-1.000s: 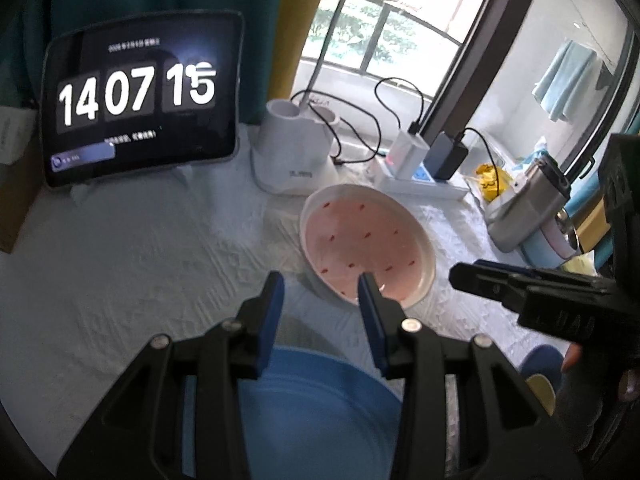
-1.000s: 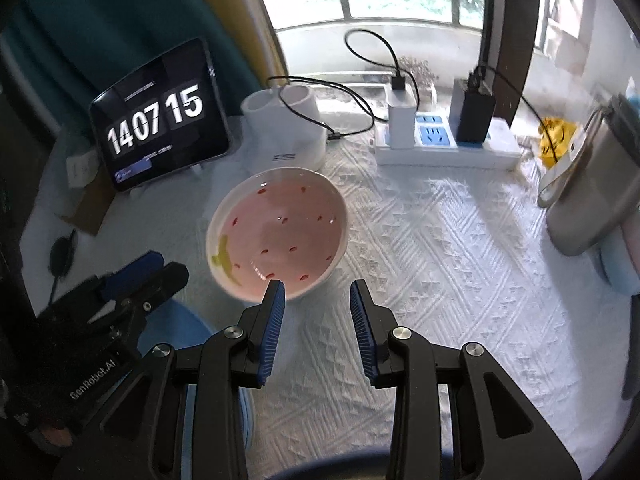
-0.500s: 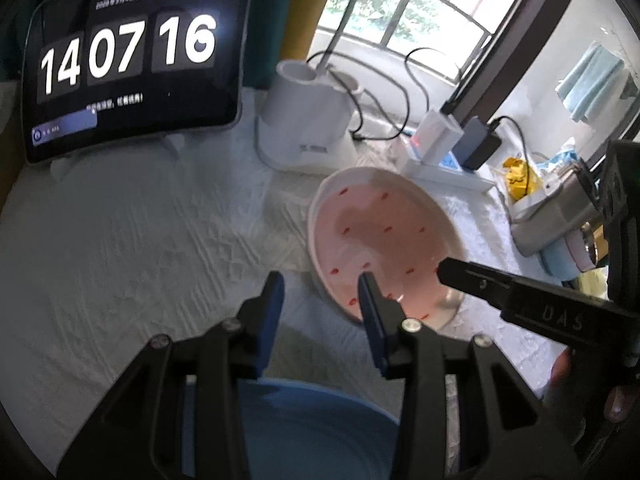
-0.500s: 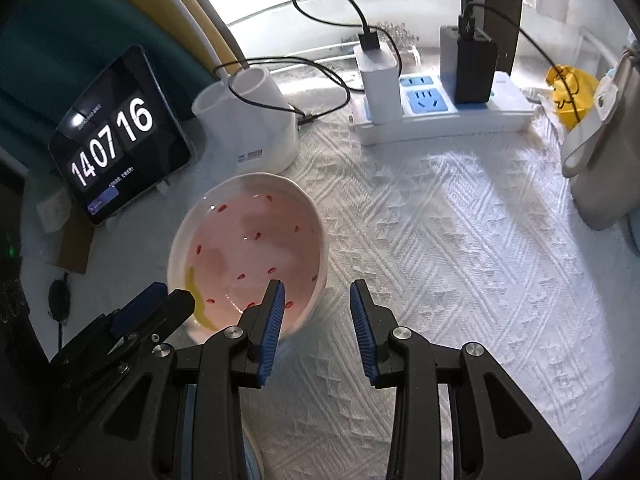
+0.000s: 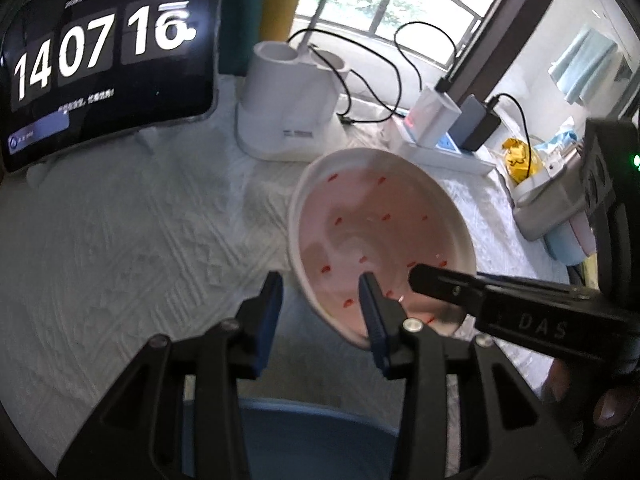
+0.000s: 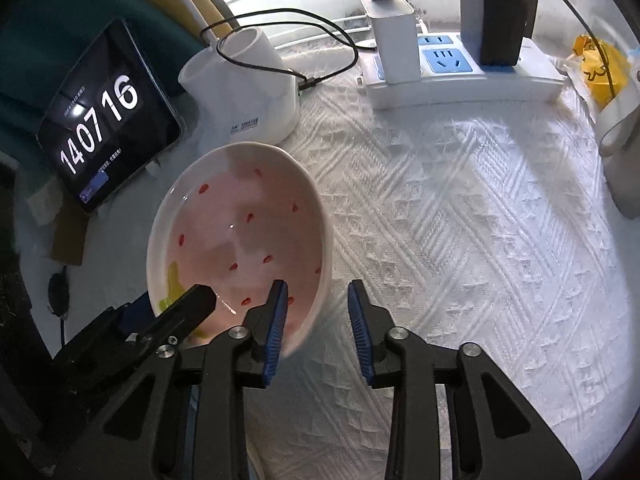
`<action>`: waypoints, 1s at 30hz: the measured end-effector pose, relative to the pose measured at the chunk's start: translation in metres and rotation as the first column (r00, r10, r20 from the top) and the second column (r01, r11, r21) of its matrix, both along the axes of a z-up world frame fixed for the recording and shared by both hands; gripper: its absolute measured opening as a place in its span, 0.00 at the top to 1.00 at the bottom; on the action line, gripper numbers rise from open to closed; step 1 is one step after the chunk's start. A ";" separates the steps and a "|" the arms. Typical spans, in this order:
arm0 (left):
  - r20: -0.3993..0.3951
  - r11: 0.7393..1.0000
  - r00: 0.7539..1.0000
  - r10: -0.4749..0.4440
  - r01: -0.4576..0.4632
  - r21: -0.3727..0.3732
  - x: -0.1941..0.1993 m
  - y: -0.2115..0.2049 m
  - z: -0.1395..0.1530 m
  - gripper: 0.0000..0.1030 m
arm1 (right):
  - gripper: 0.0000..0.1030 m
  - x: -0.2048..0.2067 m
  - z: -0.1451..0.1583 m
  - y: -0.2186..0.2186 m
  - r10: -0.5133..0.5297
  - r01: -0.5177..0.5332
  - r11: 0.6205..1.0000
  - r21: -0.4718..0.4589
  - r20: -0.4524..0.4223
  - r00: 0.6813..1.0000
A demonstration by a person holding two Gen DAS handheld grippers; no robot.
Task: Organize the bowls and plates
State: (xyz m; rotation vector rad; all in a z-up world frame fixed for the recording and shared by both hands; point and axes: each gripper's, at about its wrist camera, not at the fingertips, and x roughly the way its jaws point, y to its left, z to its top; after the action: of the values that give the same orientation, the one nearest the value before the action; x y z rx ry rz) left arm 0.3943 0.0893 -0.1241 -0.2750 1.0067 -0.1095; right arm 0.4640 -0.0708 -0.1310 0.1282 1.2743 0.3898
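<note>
A pink bowl with red specks and a white rim sits on the white tablecloth. My left gripper is open, its right finger over the bowl's near-left rim and its left finger outside. My right gripper is open, its left finger over the bowl's near-right rim and its right finger outside on the cloth. A blue plate lies under my left gripper at the bottom edge. Each gripper shows in the other's view, the right and the left.
A tablet clock stands at the back left. A white holder with cables and a power strip with chargers stand behind the bowl. A metal flask stands at the right.
Both grippers have moved forward to the bowl; their inner fingers now reach over its rim from either side. The blue plate has slid lower in the left view.
</note>
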 end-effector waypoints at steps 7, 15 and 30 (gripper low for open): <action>0.015 1.000 1.000 -0.018 0.018 0.022 0.000 -0.006 -0.002 0.68 | 0.79 -0.003 0.003 0.006 0.046 -0.044 0.998 -0.036 0.044 0.998; 0.073 0.999 0.997 -0.029 0.026 0.043 -0.010 -0.010 0.011 0.68 | 0.82 -0.006 0.012 -0.003 0.020 -0.020 1.000 0.002 0.082 0.996; 0.171 0.997 0.985 -0.026 0.012 0.081 -0.034 -0.011 0.045 0.68 | 0.82 -0.027 0.037 -0.009 0.019 -0.028 0.998 0.051 0.159 0.987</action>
State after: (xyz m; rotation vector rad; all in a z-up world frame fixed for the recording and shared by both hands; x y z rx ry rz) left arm 0.3603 0.0781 -0.0790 -0.1796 0.8398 -0.1083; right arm 0.4372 -0.0803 -0.0937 0.1251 1.1098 0.4458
